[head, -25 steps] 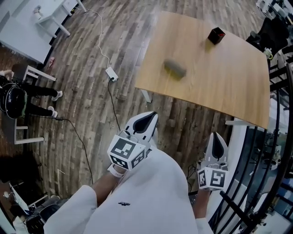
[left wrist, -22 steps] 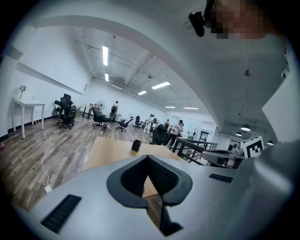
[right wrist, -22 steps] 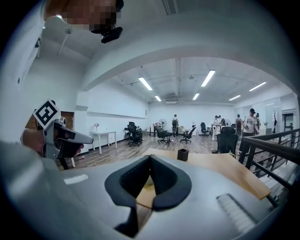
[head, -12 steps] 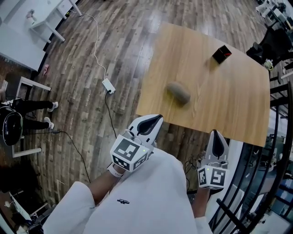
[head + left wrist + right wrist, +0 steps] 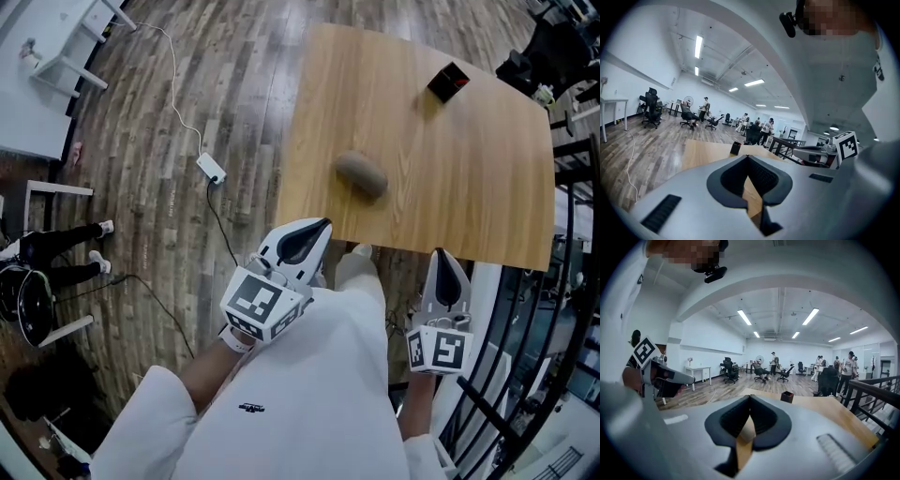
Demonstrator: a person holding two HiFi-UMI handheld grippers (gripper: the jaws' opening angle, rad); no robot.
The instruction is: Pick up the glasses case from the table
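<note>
"Where's the glasses case [image 5: 361,174]?"

"Lying flat on the wooden table [image 5: 469,197], toward the near-left edge, on its own. The small black box [image 5: 446,82] sits well apart from it, up by the far corner."

"And the claws?"

"Both short of the table's edge, over the floor. The left gripper [image 5: 319,228] has its tips pressed together with nothing in them. The right gripper [image 5: 443,259] is the same, pinched closed and empty."

"How will the case handle?"

"It's a rounded, greyish-olive pod. I'd guess light and fairly stiff, matte rather than slick, though it may skid on that smooth top."

"Best hold?"

"Across the narrow width, at the middle of its length, I reckon, so it doesn't swing. The ends taper and would likely squirt out. Either claw must spread first."
</note>
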